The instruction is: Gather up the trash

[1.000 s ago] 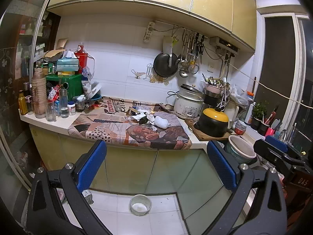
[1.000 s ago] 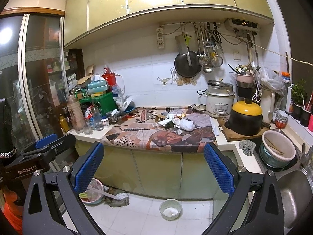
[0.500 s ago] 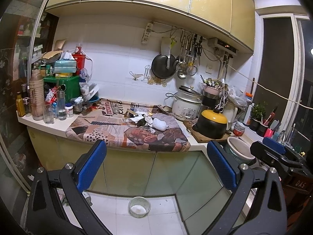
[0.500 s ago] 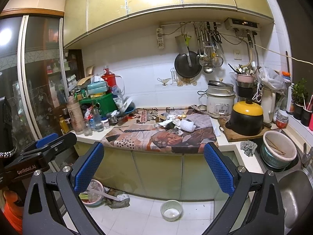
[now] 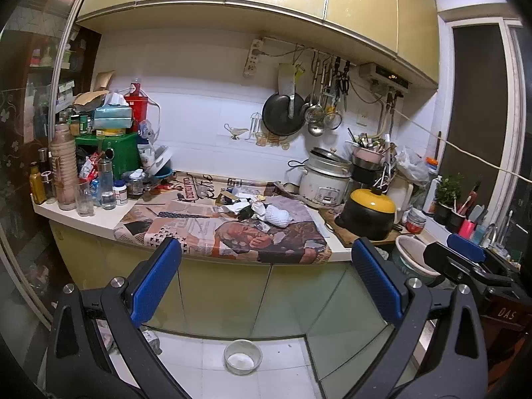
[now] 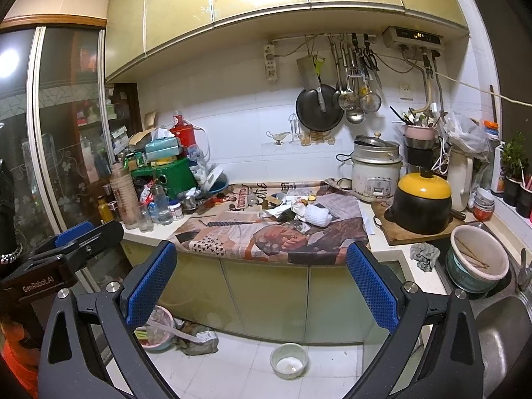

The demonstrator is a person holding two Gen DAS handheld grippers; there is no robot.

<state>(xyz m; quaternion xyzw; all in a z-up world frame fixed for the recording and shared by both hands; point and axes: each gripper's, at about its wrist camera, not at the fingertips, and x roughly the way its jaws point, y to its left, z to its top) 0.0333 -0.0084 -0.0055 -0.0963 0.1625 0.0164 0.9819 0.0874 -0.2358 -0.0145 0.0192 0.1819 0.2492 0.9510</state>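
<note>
A pile of crumpled paper and wrapper trash (image 5: 257, 207) lies on newspaper sheets (image 5: 206, 229) spread over the counter; the right wrist view shows the pile (image 6: 301, 211) too. My left gripper (image 5: 266, 282) is open and empty, held back from the counter above the floor. My right gripper (image 6: 261, 281) is open and empty at about the same distance. The right gripper's blue tip (image 5: 465, 252) shows at the right of the left view, and the left gripper's tip (image 6: 74, 234) at the left of the right view.
A rice cooker (image 6: 375, 171) and a black pot with a yellow lid (image 6: 420, 202) stand right of the newspaper. Bottles, jars and a green box (image 6: 168, 174) crowd the left end. A white bowl (image 6: 288, 360) and a pink basin (image 6: 156, 331) sit on the floor. A sink (image 6: 498, 332) is at right.
The left wrist view has drifted slightly, the counter shifting a little left and up. The right view is almost unchanged. Both grippers stay open.
</note>
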